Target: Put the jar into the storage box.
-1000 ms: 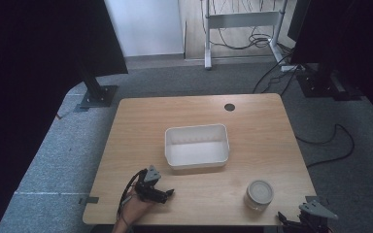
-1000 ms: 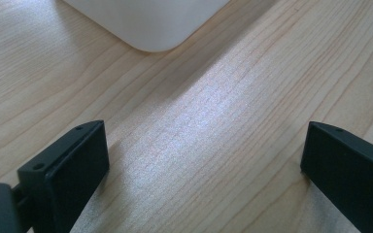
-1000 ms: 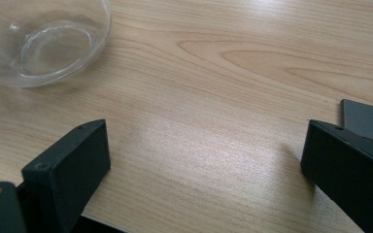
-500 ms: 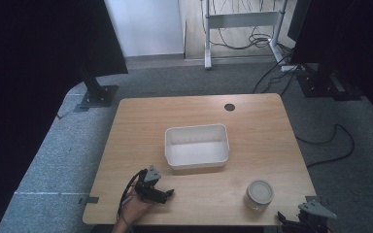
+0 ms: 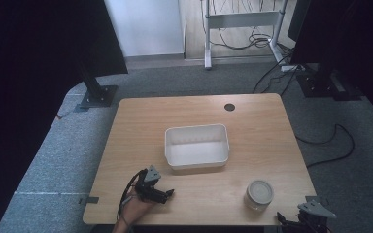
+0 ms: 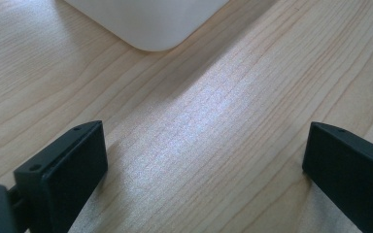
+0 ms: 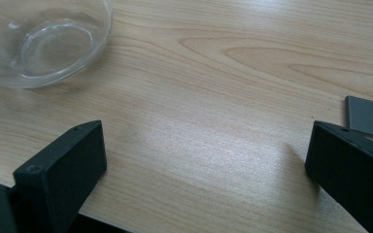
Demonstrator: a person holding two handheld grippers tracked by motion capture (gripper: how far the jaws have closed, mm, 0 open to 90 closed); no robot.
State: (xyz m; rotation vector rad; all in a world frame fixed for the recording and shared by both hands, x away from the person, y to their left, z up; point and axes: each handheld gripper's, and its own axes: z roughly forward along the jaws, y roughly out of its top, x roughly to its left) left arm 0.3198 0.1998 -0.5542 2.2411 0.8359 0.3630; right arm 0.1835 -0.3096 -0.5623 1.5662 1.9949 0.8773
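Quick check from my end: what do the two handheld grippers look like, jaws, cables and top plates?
The left gripper is black, with a grey three-cornered plate on top and a dark cable looping back beside the person's hand. The right gripper also carries a grey three-cornered plate. In each gripper view the jaws are matte black, blocky pads with small screw holes. No sleeve is visible.

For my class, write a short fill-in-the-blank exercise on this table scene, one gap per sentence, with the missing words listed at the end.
1. The white tub near the middle of the table has ____ inside it.
2. The glass jar stands nearest the ____ gripper.
3. The left gripper has its jaws ____, with bare wood between them.
4. The round dark hole lies at the table's ____ edge.

Missing words: nothing; right; open; far
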